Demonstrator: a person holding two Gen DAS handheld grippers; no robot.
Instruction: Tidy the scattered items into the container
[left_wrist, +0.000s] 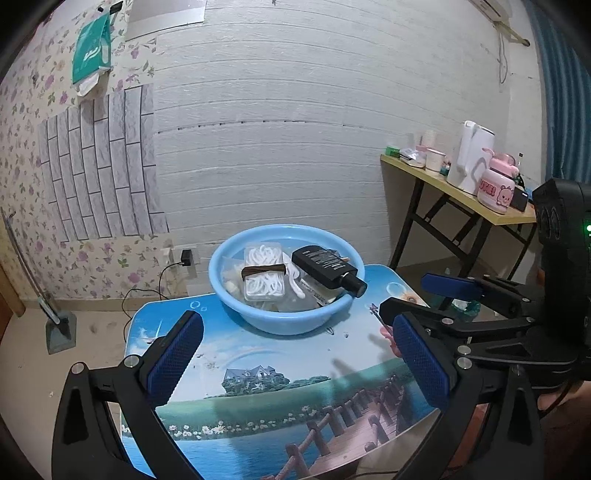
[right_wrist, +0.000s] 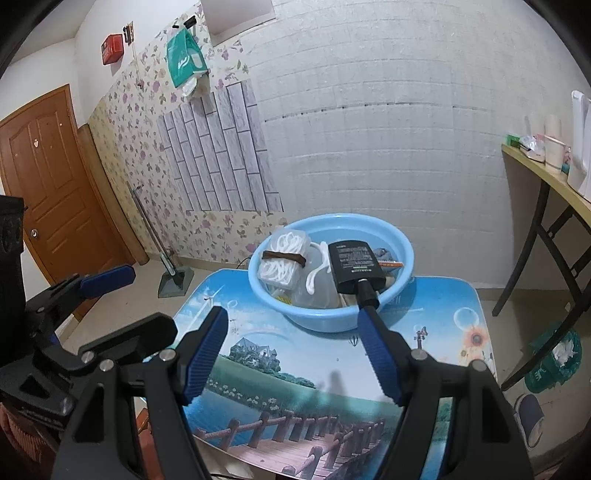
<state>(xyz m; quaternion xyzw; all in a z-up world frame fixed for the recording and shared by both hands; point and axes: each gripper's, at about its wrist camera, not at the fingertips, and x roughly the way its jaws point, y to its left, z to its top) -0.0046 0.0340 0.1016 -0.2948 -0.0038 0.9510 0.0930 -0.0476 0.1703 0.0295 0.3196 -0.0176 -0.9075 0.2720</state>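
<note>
Over the bench (right_wrist: 443, 295) both my grippers — left gripper (left_wrist: 295, 354), right gripper (right_wrist: 295, 347) — hang apart, empty; basin (right_wrist: 402, 236) holds the black bottle (right_wrist: 352, 266).

Left gripper (left_wrist: 295, 354) and right gripper (right_wrist: 295, 347): matching black plastic frames, each with two angular fingers faced with blue cross-hatched rubber pads (left_wrist: 173, 360). Round silver screws (left_wrist: 463, 363) mark the finger pivots. The right unit's boxy black housing (left_wrist: 565, 225) carries three round recesses and a small green light (left_wrist: 588, 228).
</note>
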